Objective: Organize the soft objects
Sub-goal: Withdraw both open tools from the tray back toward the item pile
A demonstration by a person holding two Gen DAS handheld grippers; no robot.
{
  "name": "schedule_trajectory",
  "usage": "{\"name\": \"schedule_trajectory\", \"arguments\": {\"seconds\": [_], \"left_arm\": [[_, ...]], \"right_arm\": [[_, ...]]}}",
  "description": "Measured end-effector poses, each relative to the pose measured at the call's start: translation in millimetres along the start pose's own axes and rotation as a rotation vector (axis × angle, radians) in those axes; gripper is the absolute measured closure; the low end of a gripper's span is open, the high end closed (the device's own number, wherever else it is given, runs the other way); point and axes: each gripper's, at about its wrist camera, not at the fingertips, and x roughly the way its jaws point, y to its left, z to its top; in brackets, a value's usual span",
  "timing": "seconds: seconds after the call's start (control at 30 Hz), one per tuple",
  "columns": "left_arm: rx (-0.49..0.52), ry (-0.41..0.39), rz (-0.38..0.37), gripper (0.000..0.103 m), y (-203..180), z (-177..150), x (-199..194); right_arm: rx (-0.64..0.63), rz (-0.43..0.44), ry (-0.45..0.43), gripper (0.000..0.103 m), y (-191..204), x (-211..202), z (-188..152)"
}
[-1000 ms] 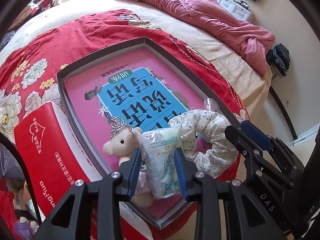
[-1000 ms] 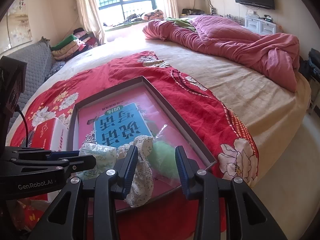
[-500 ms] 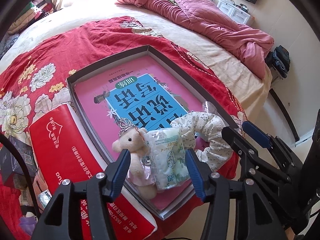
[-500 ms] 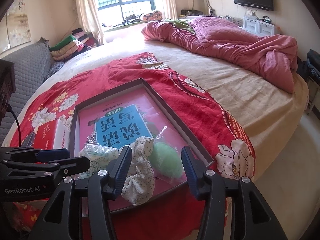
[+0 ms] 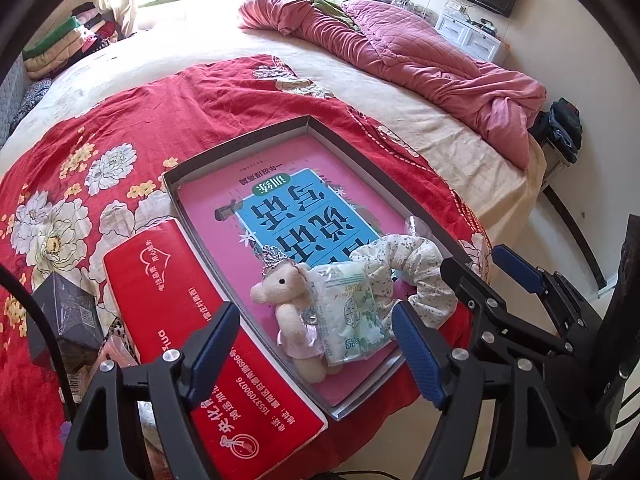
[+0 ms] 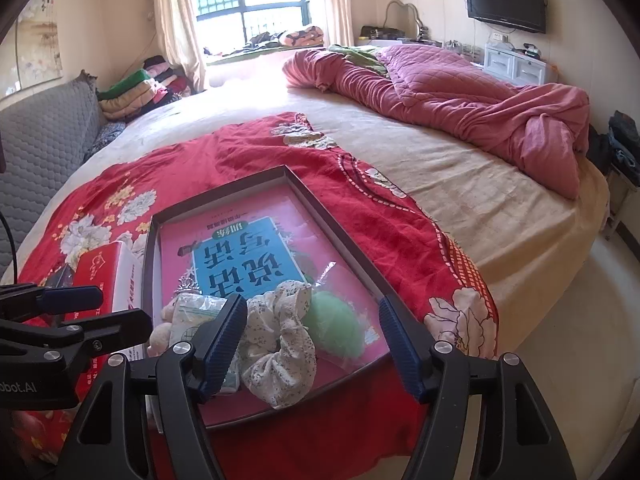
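A shallow grey box (image 5: pixel 240 145) (image 6: pixel 340 236) on the red bedspread holds a pink book. At its near end lie a small plush bear (image 5: pixel 294 300) (image 6: pixel 165 322), a green-and-white tissue pack (image 5: pixel 350 314) (image 6: pixel 192 318), a floral scrunchie (image 5: pixel 416 272) (image 6: pixel 282 344) and a green puff in a clear bag (image 6: pixel 338 322). My left gripper (image 5: pixel 316 350) hovers above the bear and tissue pack, its jaws opening, pads touching nothing. My right gripper (image 6: pixel 310 340) hangs over the scrunchie and puff, jaws opening too, gripping nothing.
A red tissue carton (image 5: pixel 200 344) (image 6: pixel 102 276) lies left of the box, a dark small box (image 5: pixel 66 312) beside it. A rumpled pink quilt (image 5: pixel 420 52) (image 6: pixel 460 92) covers the far right of the bed. The bed's edge and floor (image 6: pixel 560 320) lie to the right.
Both grippers' jaws spread wider. The left let go of the tissue pack and rose away from it; the pack stays in the box. The right barely moved.
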Motion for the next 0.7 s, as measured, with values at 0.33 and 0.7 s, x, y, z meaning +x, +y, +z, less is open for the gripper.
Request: {"name": "schedule_trajectory", "arguments": {"seconds": [0.33,0.7], "left_arm": [[-0.033,-0.024,0.029,0.019,15.5,-8.2,-19.7],[-0.061,-0.029,0.045,0.018,30.2,-20.4,-34.9]], "right_arm": [[0.019,-0.012,-0.024,0.025,0.9,-11.9,3.7],[0.004,-0.025,-0.037,0.024,13.1,-22.8,6.4]]}}
